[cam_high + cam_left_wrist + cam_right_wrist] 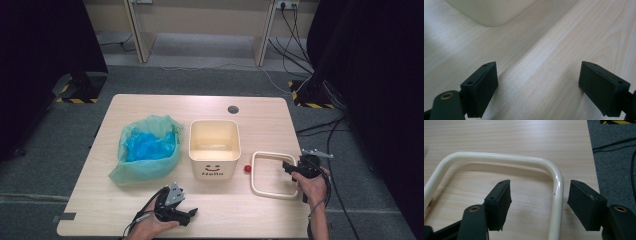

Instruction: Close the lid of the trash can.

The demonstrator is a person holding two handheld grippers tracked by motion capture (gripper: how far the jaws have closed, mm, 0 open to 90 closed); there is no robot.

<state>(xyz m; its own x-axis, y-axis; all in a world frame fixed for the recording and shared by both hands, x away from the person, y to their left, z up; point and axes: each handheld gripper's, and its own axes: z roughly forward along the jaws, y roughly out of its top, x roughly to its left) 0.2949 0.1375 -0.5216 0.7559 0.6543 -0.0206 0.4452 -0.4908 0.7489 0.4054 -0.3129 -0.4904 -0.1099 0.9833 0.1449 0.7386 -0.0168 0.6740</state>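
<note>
A: Report the right gripper [539, 202].
B: Jaws apart, straddling one side bar of the cream frame [499, 158], which lies flat at the table's [150, 210] 4 o'clock.
A: And the left gripper [539, 87]?
B: Jaws apart over bare wood at 6 o'clock, nothing between them. The cream bin [214, 149] stands centre, the green bag [145, 150] at its 9 o'clock, a red ball [246, 169] between bin and frame.

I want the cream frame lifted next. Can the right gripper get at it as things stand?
Probably yes. The right gripper is open with its jaws on either side of the frame bar, and nothing lies between them.
</note>
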